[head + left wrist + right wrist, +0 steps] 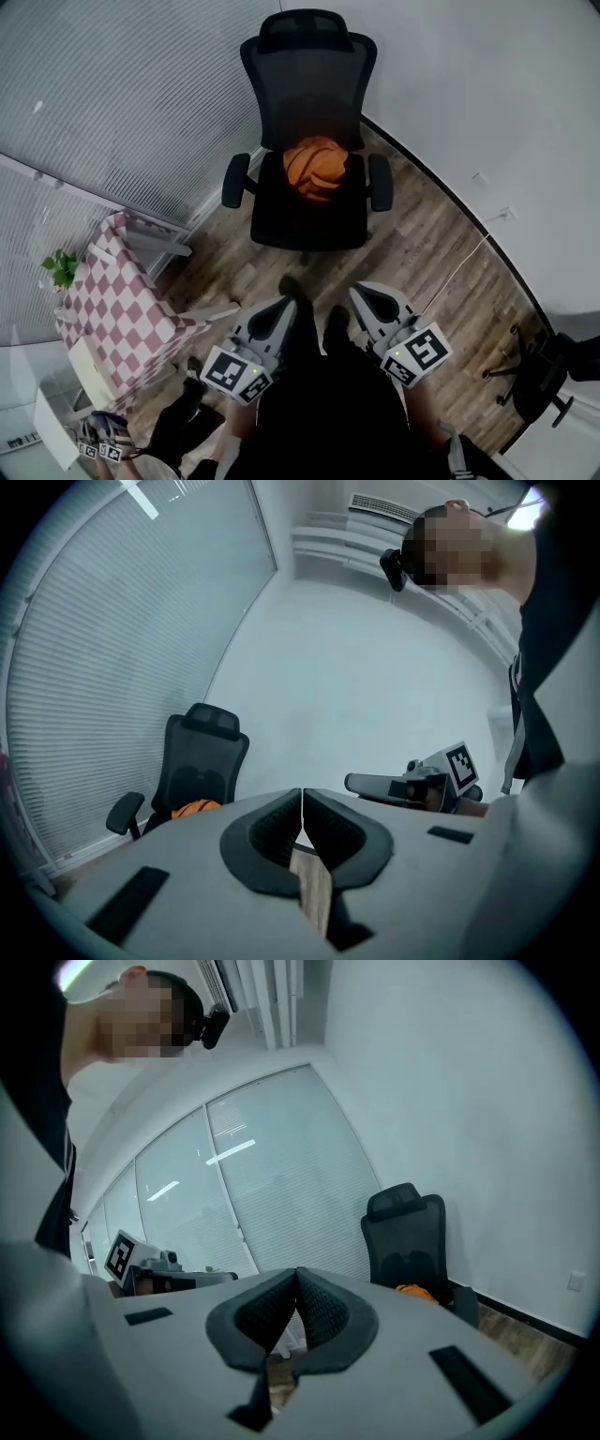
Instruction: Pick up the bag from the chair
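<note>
An orange bag (315, 168) shaped like a basketball lies on the seat of a black mesh office chair (309, 103) at the far side of the room. It also shows as an orange bag (197, 808) in the left gripper view and an orange bag (412, 1290) in the right gripper view, small and distant. My left gripper (283, 309) and right gripper (364, 298) are held close to the person's body, well short of the chair. Both are shut with nothing between the jaws. The left gripper (302, 799) and right gripper (296, 1279) point toward the chair.
A small table with a pink checked cloth (122, 300) and a green plant (62, 267) stands to the left. Blinds cover a glass wall (112, 103) on the left; a white wall (487, 84) runs right. A black stand (548, 375) sits at the right. The floor (431, 253) is wood.
</note>
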Motion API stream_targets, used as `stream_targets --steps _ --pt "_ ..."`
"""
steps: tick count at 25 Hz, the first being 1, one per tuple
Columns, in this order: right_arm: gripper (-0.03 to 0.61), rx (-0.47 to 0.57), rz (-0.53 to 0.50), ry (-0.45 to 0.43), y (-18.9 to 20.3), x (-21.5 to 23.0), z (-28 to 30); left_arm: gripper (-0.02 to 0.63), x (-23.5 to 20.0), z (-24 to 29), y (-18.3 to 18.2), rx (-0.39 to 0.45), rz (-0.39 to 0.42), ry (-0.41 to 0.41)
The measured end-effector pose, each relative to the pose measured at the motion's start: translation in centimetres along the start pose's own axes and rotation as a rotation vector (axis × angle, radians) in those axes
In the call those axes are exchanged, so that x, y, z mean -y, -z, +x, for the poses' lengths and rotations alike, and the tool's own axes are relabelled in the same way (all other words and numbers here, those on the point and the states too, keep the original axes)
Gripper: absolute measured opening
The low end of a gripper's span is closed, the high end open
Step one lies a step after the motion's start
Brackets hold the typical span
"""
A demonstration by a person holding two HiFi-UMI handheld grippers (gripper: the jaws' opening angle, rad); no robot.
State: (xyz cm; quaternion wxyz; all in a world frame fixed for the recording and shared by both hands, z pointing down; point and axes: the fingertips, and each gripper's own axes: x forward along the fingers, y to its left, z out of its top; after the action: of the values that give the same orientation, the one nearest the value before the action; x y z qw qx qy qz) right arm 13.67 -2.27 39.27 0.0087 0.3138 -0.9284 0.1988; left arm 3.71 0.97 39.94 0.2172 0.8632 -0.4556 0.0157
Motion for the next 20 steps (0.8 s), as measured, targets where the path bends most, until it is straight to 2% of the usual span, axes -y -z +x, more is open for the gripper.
stream_targets --steps 11,16,20 --pt "0.018 0.03 -0.046 0.032 -4.1 0.0 9.3 0.034 -8.0 2.5 -6.4 0.055 0.036 0.09" --pt "0.018 0.043 -0.062 0.05 -4.9 -0.2 13.6 0.034 -12.2 2.7 -8.1 0.061 0.055 0.117" --pt "0.018 0.031 -0.051 0.051 -4.4 -1.0 16.8 0.034 -14.9 2.3 -9.1 0.074 0.022 0.151"
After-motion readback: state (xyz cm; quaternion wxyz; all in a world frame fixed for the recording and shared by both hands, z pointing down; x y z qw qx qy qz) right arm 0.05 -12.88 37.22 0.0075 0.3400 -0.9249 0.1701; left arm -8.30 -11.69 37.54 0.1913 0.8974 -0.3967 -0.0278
